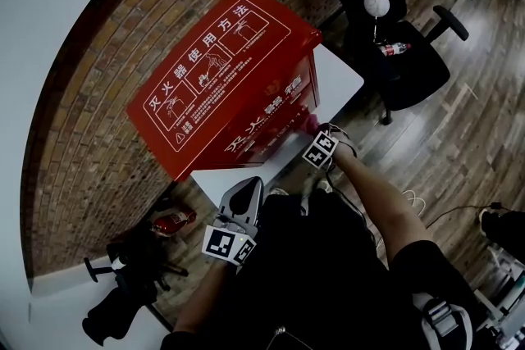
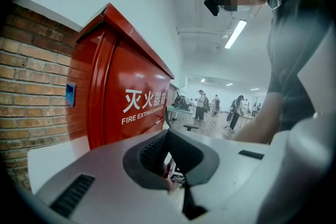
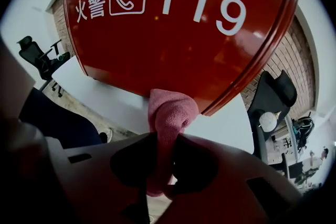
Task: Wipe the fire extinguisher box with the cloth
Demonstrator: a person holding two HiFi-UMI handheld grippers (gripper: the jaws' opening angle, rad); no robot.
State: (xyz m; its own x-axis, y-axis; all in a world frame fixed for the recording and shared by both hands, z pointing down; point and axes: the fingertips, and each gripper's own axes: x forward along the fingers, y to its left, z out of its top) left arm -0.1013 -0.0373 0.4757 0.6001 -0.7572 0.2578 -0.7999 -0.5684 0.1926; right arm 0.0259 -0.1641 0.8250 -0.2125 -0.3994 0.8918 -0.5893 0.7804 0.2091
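My right gripper (image 3: 165, 141) had the cloth (image 3: 171, 113) pinched against the box (image 3: 173, 34), low on its front (left gripper (image 2: 174, 182) closed, empty, farther off).

Brick wall (image 1: 107, 94) behind, black office chair (image 1: 418, 70) with bottle (image 1: 394, 49) on its seat, wood floor (image 1: 467, 119), white worktop (image 1: 340, 78).

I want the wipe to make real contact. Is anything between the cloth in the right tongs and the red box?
Nothing visible. The right gripper has its tongs clamped on the pink cloth, whose bunched end meets the fire extinguisher box low on its red front, with no object between.
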